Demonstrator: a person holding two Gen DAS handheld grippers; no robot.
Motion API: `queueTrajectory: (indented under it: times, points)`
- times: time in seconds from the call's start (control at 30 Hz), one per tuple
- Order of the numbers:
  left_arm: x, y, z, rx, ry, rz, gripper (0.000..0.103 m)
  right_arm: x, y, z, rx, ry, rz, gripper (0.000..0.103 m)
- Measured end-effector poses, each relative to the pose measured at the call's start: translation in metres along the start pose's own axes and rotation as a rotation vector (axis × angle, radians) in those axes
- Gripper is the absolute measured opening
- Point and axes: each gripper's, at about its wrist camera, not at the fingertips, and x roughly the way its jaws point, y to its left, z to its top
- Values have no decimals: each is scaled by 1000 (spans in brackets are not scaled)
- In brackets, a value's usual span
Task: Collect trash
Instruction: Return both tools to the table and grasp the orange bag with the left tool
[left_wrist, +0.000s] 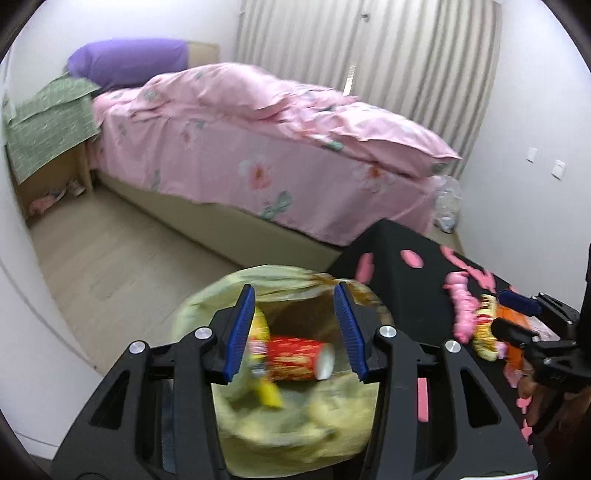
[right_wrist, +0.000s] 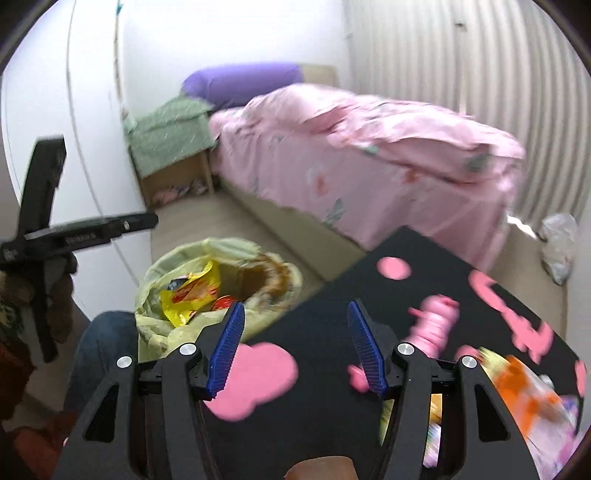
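The left hand-held gripper (left_wrist: 295, 332), black with ribbed blue pads, stands moderately apart and empty above a crinkled pale-yellow trash bag (left_wrist: 295, 435). Below the pads, inside the bag's mouth, lie a red cylindrical can (left_wrist: 295, 358) and a glossy yellow wrapper (right_wrist: 192, 291). The right hand-held gripper (right_wrist: 295, 345) is wide and empty over a black surface (right_wrist: 325, 295) patterned with pink shapes. A blurred orange-and-yellow wrapper (right_wrist: 524, 395) lies on that surface, just right of the right pads. A pink bed (left_wrist: 258, 147) stands beyond.
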Motion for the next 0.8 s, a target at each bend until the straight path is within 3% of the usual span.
queueTrajectory:
  times: [0.17, 0.4, 0.6, 0.8]
  points:
    - [13, -58, -7, 30, 1, -133, 46, -60, -43, -24, 56, -22, -162, 56]
    - [37, -152, -30, 121, 94, -365, 54, -127, -104, -81, 127, -5, -413, 56]
    - [53, -209, -53, 216, 177, -448, 54, -158, -135, -126, 186, -10, -588, 56]
    - [62, -235, -66, 251, 260, -516, 59, -162, -145, -156, 192, 39, -633, 56]
